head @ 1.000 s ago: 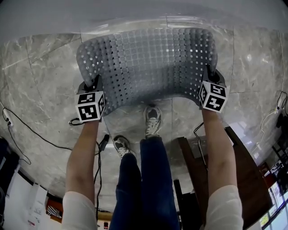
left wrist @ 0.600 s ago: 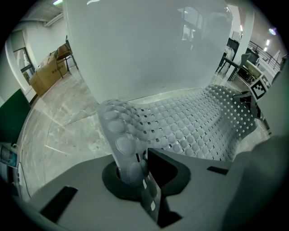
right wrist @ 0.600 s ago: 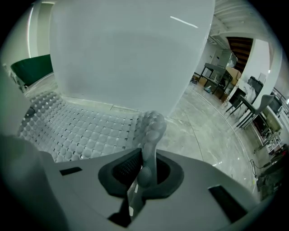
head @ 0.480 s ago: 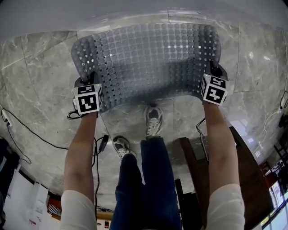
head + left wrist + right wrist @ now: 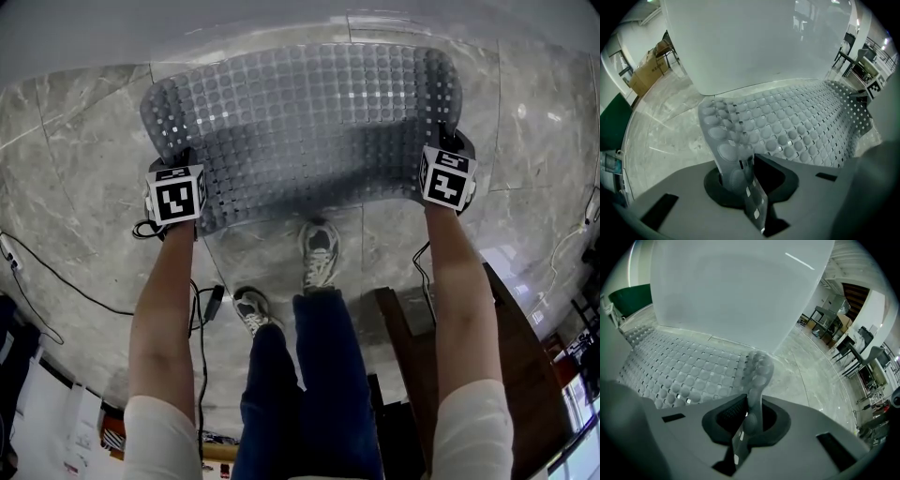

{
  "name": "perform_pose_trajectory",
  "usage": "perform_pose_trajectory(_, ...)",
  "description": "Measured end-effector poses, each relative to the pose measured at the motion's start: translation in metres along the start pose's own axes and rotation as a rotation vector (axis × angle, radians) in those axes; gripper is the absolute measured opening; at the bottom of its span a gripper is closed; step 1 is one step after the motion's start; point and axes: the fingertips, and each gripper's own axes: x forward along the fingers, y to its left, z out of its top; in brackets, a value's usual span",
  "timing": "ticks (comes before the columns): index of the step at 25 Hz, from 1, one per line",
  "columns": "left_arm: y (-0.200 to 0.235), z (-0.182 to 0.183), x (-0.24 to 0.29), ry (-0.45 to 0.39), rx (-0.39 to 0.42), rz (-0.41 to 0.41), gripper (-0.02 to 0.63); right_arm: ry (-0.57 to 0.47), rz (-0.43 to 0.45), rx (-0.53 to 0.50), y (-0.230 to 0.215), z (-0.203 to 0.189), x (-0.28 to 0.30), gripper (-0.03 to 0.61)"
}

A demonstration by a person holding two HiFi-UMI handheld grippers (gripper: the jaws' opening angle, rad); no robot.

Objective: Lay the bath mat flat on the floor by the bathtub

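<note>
Two claws (image 5: 180,157) (image 5: 451,141) pinching bath mat (image 5: 300,112), perhaps touching floor (image 5: 75,141)

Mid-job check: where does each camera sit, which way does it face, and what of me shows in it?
Head view: on the head, looking steeply down at the mat and floor; forearms, legs, shoes, left claw and right claw show.
Left gripper view: on the left claw, looking along its jaws, which pinch one mat end; tub beyond.
Right gripper view: on the right claw, jaws pinching the other end.
Shared: both gripper views show the mat running toward the tub's white wall.
</note>
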Motion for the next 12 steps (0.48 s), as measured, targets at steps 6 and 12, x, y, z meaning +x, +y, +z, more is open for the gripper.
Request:
perform_pose_trajectory(6,0.009,-0.006,0.017,0.035,-0.020,0.010,0.075,0.041,-0.022,-0.025,-0.002,-0.007,0.013,0.040)
perform_pose_trajectory(12,0.016,-0.008,0.020,0.012,-0.099,-0.012,0.110,0.090,-0.029,0.038,-0.010,-0.016,0.022,0.043)
